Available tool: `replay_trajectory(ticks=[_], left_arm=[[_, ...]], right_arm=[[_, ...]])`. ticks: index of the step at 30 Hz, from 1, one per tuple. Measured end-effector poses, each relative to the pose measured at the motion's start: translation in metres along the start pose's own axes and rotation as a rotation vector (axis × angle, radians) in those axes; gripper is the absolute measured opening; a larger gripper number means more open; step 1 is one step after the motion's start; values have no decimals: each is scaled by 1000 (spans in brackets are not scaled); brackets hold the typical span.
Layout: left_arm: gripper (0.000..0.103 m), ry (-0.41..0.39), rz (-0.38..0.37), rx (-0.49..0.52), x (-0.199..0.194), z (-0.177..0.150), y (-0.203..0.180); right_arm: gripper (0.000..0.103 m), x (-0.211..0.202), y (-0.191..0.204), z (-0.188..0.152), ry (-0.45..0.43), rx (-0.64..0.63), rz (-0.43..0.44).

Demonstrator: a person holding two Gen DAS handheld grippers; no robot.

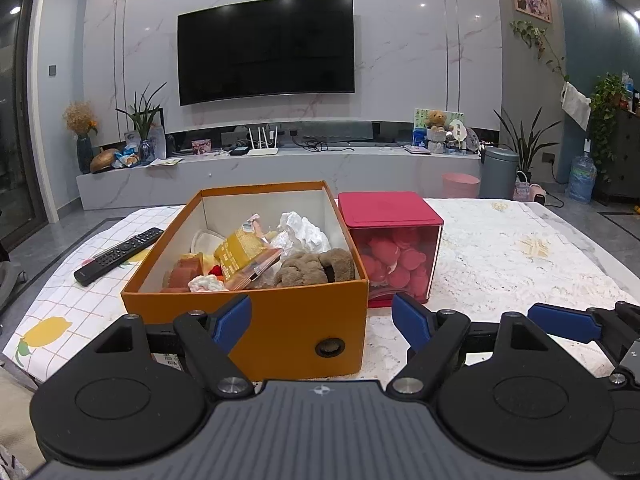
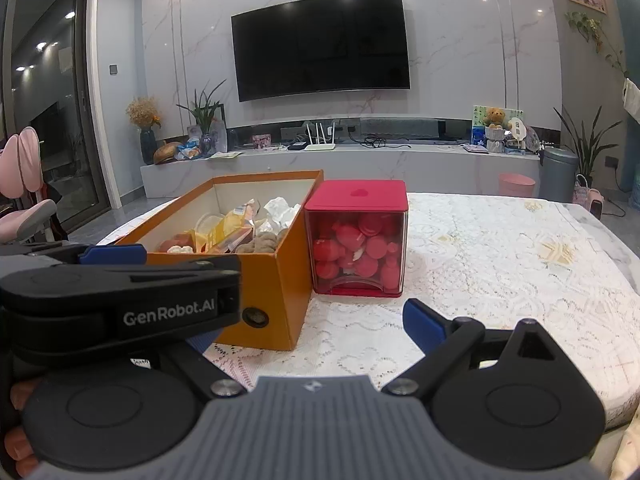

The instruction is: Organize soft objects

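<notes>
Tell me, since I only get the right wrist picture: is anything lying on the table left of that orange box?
Observer: Yes. A black remote control lies beside the orange box, on its left.
Operator: What is it lying on?
Observer: A white checked cloth printed with lemons covers that end of the table.
Operator: And the black thing blocking my left side, is it holding something?
Observer: That is the left gripper. Its jaws stand wide open and hold nothing, and they face the near end of the box.
</notes>
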State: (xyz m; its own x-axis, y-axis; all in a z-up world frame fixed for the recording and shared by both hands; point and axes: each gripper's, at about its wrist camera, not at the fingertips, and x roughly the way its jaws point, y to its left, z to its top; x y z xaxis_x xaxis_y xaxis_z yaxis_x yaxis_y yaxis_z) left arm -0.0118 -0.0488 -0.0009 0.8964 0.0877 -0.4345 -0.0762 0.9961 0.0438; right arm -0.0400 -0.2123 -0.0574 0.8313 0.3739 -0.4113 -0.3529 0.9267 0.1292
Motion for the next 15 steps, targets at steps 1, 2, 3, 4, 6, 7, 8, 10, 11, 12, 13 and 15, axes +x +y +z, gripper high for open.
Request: replay_trajectory(ticks=[1,2,3,4,6,7,8,10,11,12,13,15], left_arm=[[93,2,-4,-1,0,0,0],[93,1,-6,-4,0,0,0],[93,0,-6,-6,0,0,-1],[93,-1,-6,-5,-1,0,-1],[93,-3,-7,-3,-1,0,-2],[93,-4,-7,-3,-1,0,-2],[93,-4,-7,-3,-1,0,-2],[93,-5,-7,-4,-2,0,-2],[93,-4,-7,-3,-1,0,-2],[93,-4,-7,-2,-1,0,-2],[93,-5,-7,-1,-2,-1,-2],[93,-8,-8,-4,-2,-1,-2]], right_arm=[[93,0,0,0,2,1,0],[93,0,0,1,6,0,4],[94,0,0,1,6,0,7],[93,0,0,1,5,-2,8],[93,-1,0,1,5,-4,8],[93,-1,0,2,5,-5,8],[93,-1,0,2,4,-6,8],[93,-2,1,2,4,-8,7],[93,-2,1,2,3,-9,6],[93,-2,1,2,3,-9,6],[93,-2,1,1,3,-8,7],[93,-2,1,2,3,-9,7]])
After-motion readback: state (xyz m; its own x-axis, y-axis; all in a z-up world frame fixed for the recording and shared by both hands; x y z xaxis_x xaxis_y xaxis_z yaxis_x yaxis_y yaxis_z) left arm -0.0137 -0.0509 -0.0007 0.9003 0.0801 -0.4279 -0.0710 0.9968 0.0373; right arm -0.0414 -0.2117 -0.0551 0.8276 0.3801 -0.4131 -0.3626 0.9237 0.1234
